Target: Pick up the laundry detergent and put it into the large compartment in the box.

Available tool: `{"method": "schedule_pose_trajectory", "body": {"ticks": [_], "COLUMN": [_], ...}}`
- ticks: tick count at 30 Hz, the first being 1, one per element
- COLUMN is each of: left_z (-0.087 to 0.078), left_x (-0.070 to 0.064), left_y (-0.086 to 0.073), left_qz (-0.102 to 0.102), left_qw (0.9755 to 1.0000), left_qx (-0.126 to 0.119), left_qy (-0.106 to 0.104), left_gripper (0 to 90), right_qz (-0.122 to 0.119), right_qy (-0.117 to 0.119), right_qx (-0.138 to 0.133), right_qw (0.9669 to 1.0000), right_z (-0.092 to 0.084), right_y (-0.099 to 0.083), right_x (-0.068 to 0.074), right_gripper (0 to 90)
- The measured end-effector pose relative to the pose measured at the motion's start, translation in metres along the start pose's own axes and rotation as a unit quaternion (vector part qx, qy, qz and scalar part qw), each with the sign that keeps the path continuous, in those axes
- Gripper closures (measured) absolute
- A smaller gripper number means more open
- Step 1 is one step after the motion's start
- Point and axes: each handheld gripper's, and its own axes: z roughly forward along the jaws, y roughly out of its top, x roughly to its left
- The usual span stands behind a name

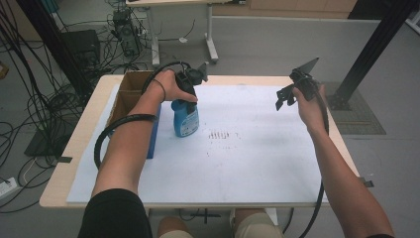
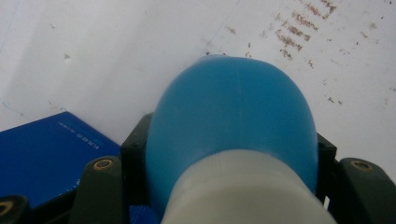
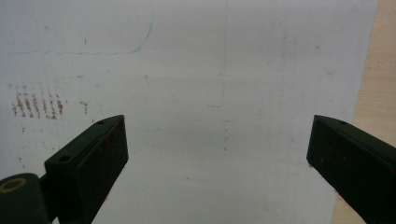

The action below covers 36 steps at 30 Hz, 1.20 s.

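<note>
High view: one blue bottle (image 1: pixel 186 119), one cardboard box (image 1: pixel 130 91), two grippers.

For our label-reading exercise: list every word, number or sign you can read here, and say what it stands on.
No text can be read.
Blue bottle: its label print is too small and blurred.
Blue box: a line of white print, too blurred.
White mat: brown smudges, no writing.
</note>
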Motion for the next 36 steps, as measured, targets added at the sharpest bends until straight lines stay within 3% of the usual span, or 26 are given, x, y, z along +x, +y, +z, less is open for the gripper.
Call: {"method": "schedule_pose_trajectory", "body": {"ticks": [15,20,25,29,34,36], "left_z": [-0.001,-0.011,-0.035,-0.058,-0.100,-0.120], "left_x": [-0.006,-0.007,-0.010,-0.010,-0.011,-0.010], "left_y": [0.006,0.009,0.009,0.014,0.011,0.007], "left_qz": [0.001,-0.001,-0.011,-0.024,-0.056,-0.079], "left_qw": [0.9999,0.9998,0.9997,0.9994,0.9980,0.9964], "left_qx": [0.009,0.011,0.005,0.015,0.005,-0.001], "left_qy": [0.011,0.015,0.022,0.022,0.029,0.030], "left_gripper": [38.5,38.4,38.4,38.4,38.4,38.4], "right_qz": [-0.003,-0.004,-0.006,-0.007,-0.011,-0.012], "right_qy": [-0.002,-0.003,-0.001,0.000,0.000,0.002], "right_qx": [0.000,0.001,0.000,-0.001,0.000,-0.002], "right_qw": [1.0000,1.0000,1.0000,1.0000,0.9999,0.9999], "right_z": [0.000,0.001,0.000,0.000,-0.001,-0.003], "right_y": [0.000,0.000,-0.001,-0.002,-0.003,-0.004], "right_x": [0.003,0.005,0.004,0.006,0.008,0.008], "right_gripper": [5.5,5.5,5.4,5.5,5.5,5.5]}}
